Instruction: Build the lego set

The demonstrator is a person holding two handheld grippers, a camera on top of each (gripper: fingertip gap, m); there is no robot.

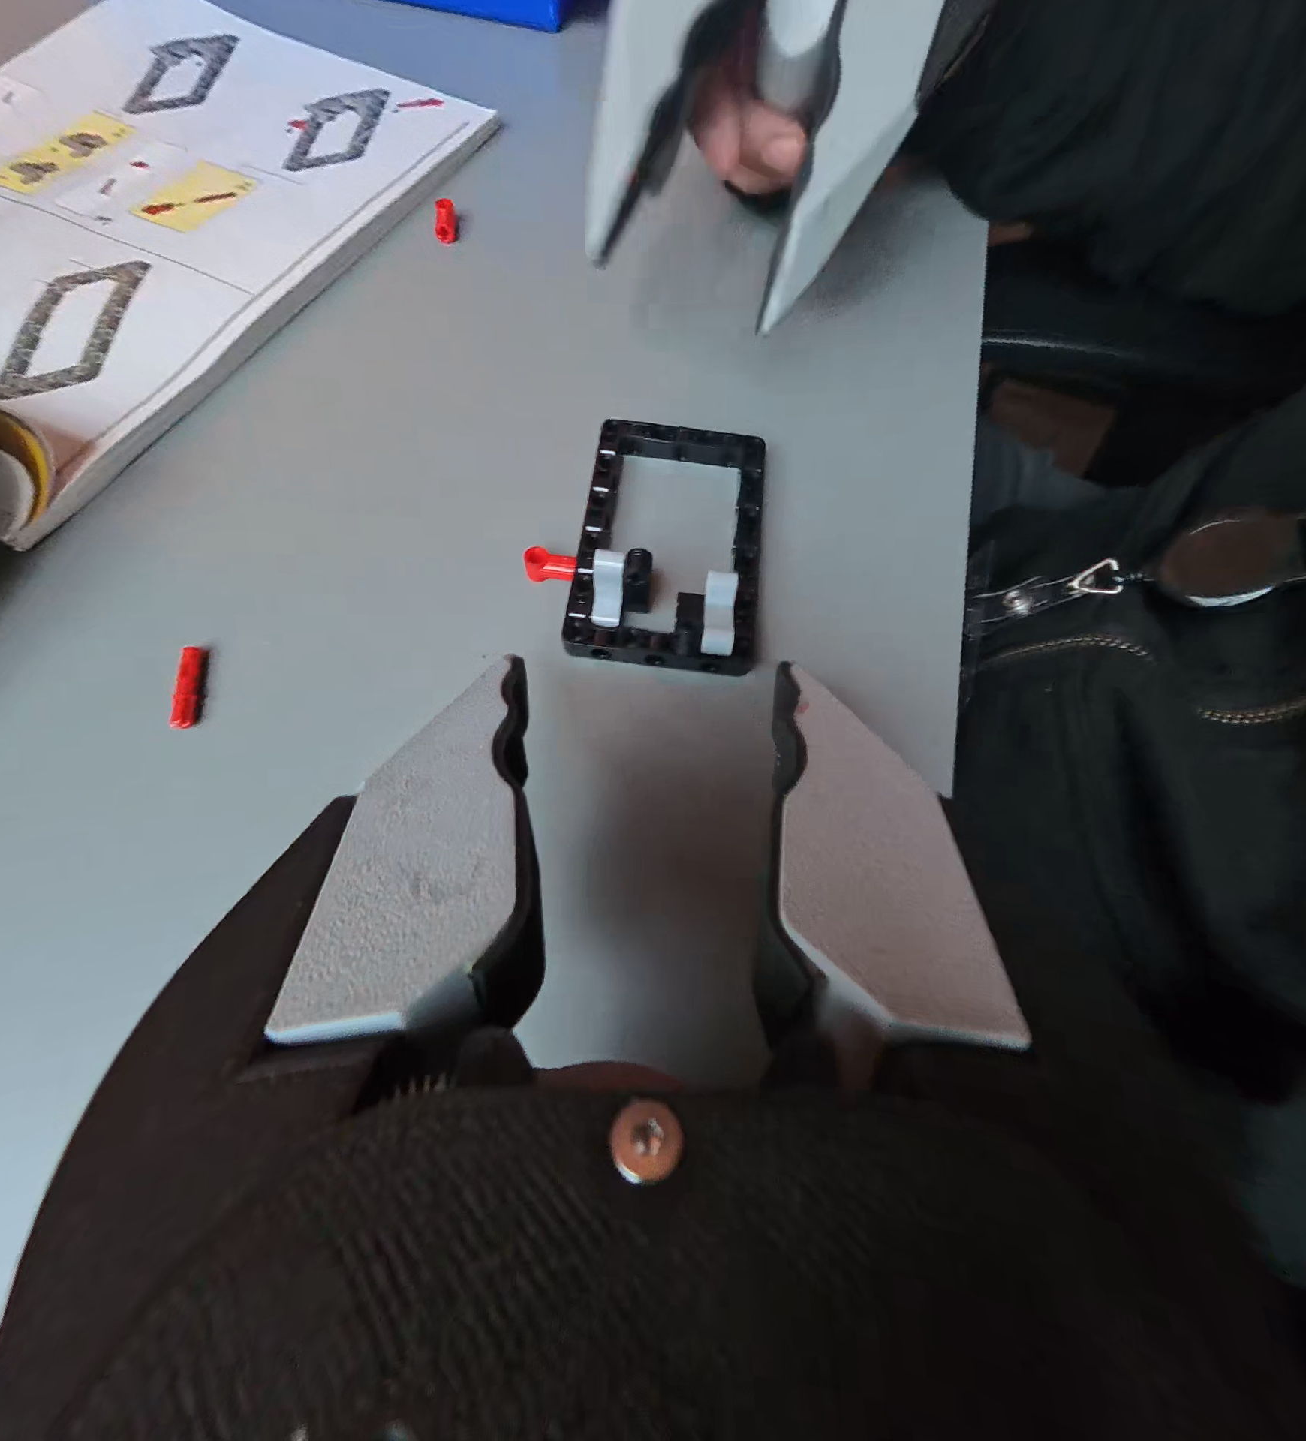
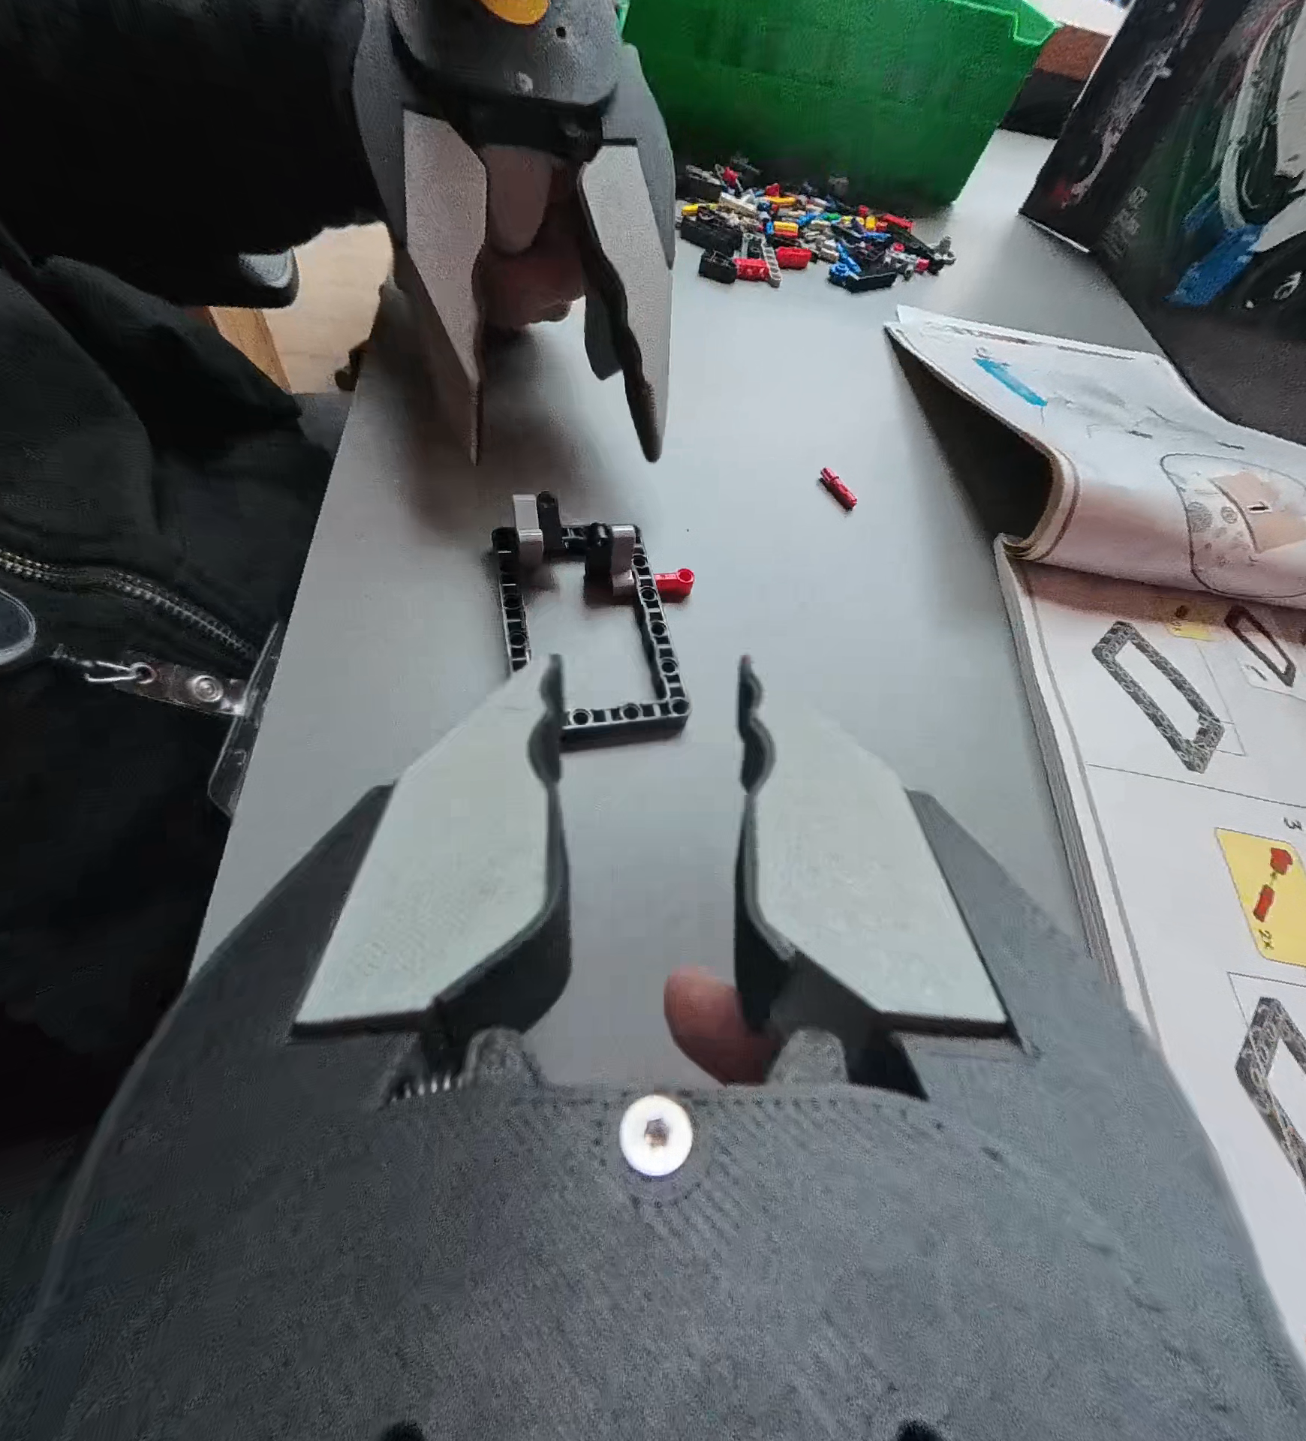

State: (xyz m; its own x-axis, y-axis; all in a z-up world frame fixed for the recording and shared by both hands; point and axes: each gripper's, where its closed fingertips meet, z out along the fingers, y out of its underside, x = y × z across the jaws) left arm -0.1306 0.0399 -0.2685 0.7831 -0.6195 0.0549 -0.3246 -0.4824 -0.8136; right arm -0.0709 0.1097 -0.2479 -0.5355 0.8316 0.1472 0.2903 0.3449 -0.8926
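Note:
A black rectangular lego frame [image 1: 595,499] lies flat on the grey table, near its edge. Two light grey pieces [image 1: 608,589] stand at one end, and a red pin [image 1: 548,563] sticks out of its side. My left gripper [image 1: 650,678] is open and empty, hovering just short of that end. My right gripper [image 2: 648,670] is open and empty over the opposite end of the frame [image 2: 661,647]. Each gripper shows in the other's view: the right [image 1: 681,296] and the left [image 2: 562,456]. Two loose red pins [image 1: 188,686] [image 1: 445,221] lie on the table.
An open instruction booklet [image 2: 1180,702] lies beside the frame. A pile of mixed lego pieces [image 2: 806,234], a green bin [image 2: 829,78] and the set's box [image 2: 1219,156] stand at the far end. A person in a black jacket [image 1: 1180,780] sits at the table edge [image 1: 973,468].

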